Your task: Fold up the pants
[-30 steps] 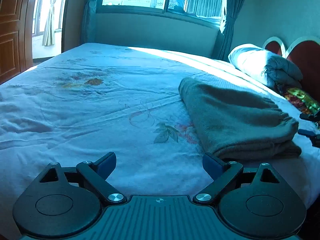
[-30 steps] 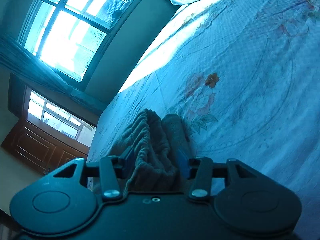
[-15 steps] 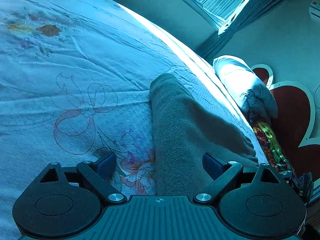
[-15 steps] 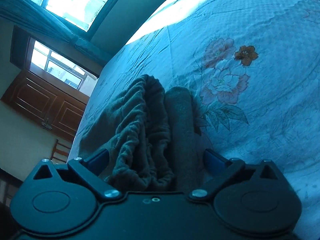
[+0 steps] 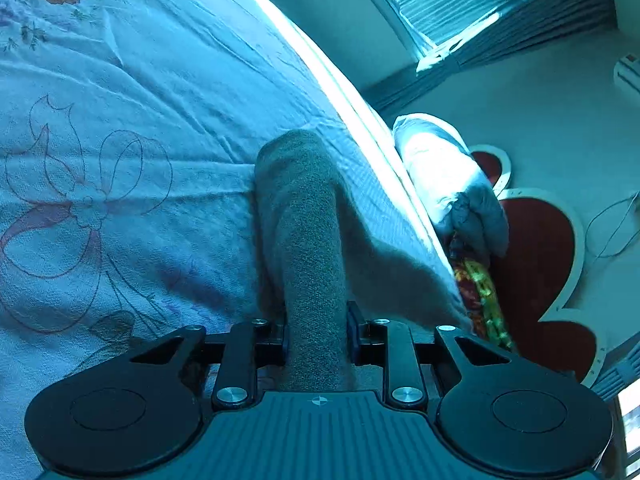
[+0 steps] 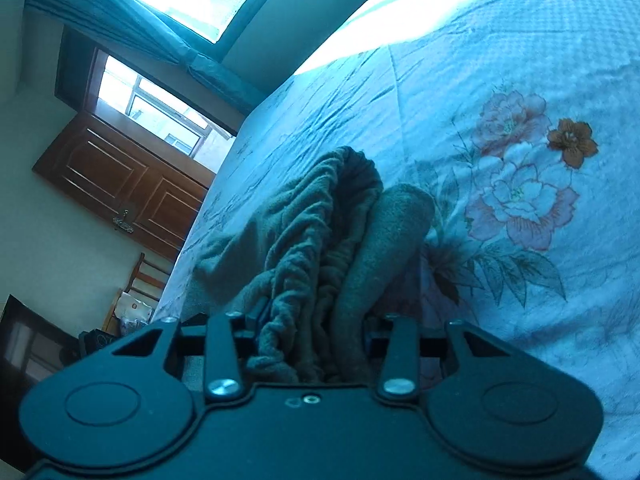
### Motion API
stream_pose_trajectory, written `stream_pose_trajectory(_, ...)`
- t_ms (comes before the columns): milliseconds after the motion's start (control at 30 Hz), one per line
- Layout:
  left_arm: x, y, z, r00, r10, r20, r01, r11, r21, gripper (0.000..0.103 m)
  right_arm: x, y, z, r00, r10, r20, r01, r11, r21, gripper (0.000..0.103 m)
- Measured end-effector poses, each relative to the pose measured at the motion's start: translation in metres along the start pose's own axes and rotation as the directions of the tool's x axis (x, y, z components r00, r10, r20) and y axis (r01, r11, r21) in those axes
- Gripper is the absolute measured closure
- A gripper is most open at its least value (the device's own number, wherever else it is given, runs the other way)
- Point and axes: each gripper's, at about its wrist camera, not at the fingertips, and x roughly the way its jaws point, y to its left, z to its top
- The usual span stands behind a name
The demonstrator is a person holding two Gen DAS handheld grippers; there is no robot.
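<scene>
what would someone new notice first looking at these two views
The grey folded pants stand out first, lying on the pale floral bedsheet and pinched at one end by the left gripper. In the right wrist view the right gripper is closed on the bunched elastic waistband. Beyond that, the big pink flower print on the sheet and the red heart-shaped headboard catch the eye.
</scene>
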Motion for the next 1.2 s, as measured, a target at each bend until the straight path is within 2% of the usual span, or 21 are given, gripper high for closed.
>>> stream_pose_trajectory(100, -0.012, -0.017, 0.017, 0.998, -0.023, 0.055, 0.020, 0.998, 0.054, 0.080, 0.003, 0.027, 0.025, 0.999, 0.049, 0.003, -0.049, 0.996, -0.071, 0.071)
stream_pose_trajectory(167, -0.019, -0.025, 0.043, 0.996, -0.024, 0.088, 0.016, 0.996, 0.085, 0.080, 0.019, 0.040, 0.049, 0.997, 0.074, -0.003, -0.074, 0.992, -0.105, 0.071)
stream_pose_trajectory(333, -0.019, -0.016, 0.116, 0.985, 0.042, 0.166, -0.060, 0.993, 0.106, 0.080, 0.082, 0.048, 0.112, 0.994, 0.112, 0.008, -0.111, 0.987, -0.117, 0.071)
stream_pose_trajectory(400, -0.012, -0.003, 0.136, 0.974, 0.099, 0.204, -0.122, 0.987, 0.106, 0.079, 0.109, 0.035, 0.123, 0.999, 0.041, 0.007, -0.039, 0.989, -0.143, 0.067)
stream_pose_trajectory(433, -0.007, 0.011, 0.143, 0.962, 0.165, 0.217, -0.188, 0.978, 0.088, 0.074, 0.123, 0.022, 0.125, 0.999, -0.039, -0.013, 0.037, 0.992, -0.120, 0.057)
stream_pose_trajectory(467, 0.002, 0.024, 0.146, 0.942, 0.269, 0.199, -0.289, 0.954, 0.076, 0.052, 0.135, 0.006, 0.124, 0.988, -0.150, -0.035, 0.146, 0.986, -0.083, 0.037)
stream_pose_trajectory(500, 0.011, 0.029, 0.144, 0.902, 0.395, 0.176, -0.416, 0.903, 0.108, 0.043, 0.140, -0.008, 0.114, 0.980, -0.197, -0.023, 0.195, 0.977, -0.093, 0.038)
stream_pose_trajectory(533, 0.015, 0.032, 0.138, 0.867, 0.467, 0.173, -0.491, 0.857, 0.152, 0.043, 0.135, -0.010, 0.110, 0.983, -0.182, 0.005, 0.182, 0.978, -0.102, 0.037)
stream_pose_trajectory(567, 0.015, 0.033, 0.130, 0.868, 0.465, 0.174, -0.493, 0.845, 0.204, 0.043, 0.127, -0.010, 0.102, 0.983, -0.183, 0.016, 0.184, 0.977, -0.105, 0.031)
stream_pose_trajectory(600, 0.012, 0.033, 0.122, 0.876, 0.446, 0.184, -0.480, 0.847, 0.230, 0.043, 0.119, -0.004, 0.096, 0.980, -0.197, 0.036, 0.200, 0.972, -0.126, 0.028)
stream_pose_trajectory(633, 0.011, 0.030, 0.118, 0.872, 0.449, 0.194, -0.486, 0.839, 0.246, 0.043, 0.111, 0.002, 0.091, 0.974, -0.217, 0.069, 0.226, 0.963, -0.147, 0.022)
stream_pose_trajectory(667, 0.005, 0.026, 0.116, 0.866, 0.451, 0.215, -0.496, 0.827, 0.265, 0.043, 0.103, 0.006, 0.087, 0.969, -0.225, 0.104, 0.239, 0.958, -0.157, 0.021)
stream_pose_trajectory(800, -0.003, 0.000, 0.108, 0.867, 0.393, 0.307, -0.481, 0.820, 0.309, 0.043, 0.083, 0.034, 0.081, 0.970, -0.171, 0.174, 0.206, 0.955, -0.212, 0.021)
stream_pose_trajectory(867, 0.010, -0.014, 0.103, 0.867, 0.394, 0.306, -0.489, 0.793, 0.364, 0.039, 0.090, 0.048, 0.079, 0.963, -0.217, 0.162, 0.255, 0.927, -0.276, 0.018)
stream_pose_trajectory(900, 0.019, -0.018, 0.097, 0.861, 0.423, 0.282, -0.506, 0.765, 0.398, 0.033, 0.101, 0.047, 0.082, 0.946, -0.297, 0.129, 0.323, 0.901, -0.290, 0.019)
stream_pose_trajectory(933, 0.033, -0.016, 0.092, 0.837, 0.482, 0.259, -0.546, 0.716, 0.435, 0.031, 0.112, 0.037, 0.081, 0.922, -0.378, 0.086, 0.387, 0.878, -0.282, 0.014)
stream_pose_trajectory(967, 0.044, -0.011, 0.084, 0.814, 0.525, 0.250, -0.576, 0.671, 0.467, 0.023, 0.118, 0.023, 0.080, 0.919, -0.390, 0.047, 0.390, 0.889, -0.240, 0.006)
stream_pose_trajectory(1000, 0.044, -0.008, 0.080, 0.806, 0.527, 0.269, -0.588, 0.662, 0.465, 0.018, 0.120, 0.017, 0.080, 0.930, -0.365, 0.043, 0.366, 0.908, -0.203, 0.006)
stream_pose_trajectory(1067, 0.031, -0.016, 0.079, 0.804, 0.520, 0.289, -0.594, 0.677, 0.435, 0.018, 0.108, 0.030, 0.079, 0.934, -0.353, 0.058, 0.357, 0.912, -0.202, 0.007)
stream_pose_trajectory(1100, 0.021, -0.022, 0.078, 0.801, 0.510, 0.314, -0.599, 0.676, 0.429, 0.018, 0.095, 0.041, 0.076, 0.940, -0.327, 0.100, 0.342, 0.912, -0.225, 0.008)
stream_pose_trajectory(1200, -0.013, -0.046, 0.066, 0.790, 0.474, 0.390, -0.612, 0.650, 0.451, 0.017, 0.055, 0.065, 0.064, 0.943, -0.281, 0.178, 0.323, 0.903, -0.283, 0.006)
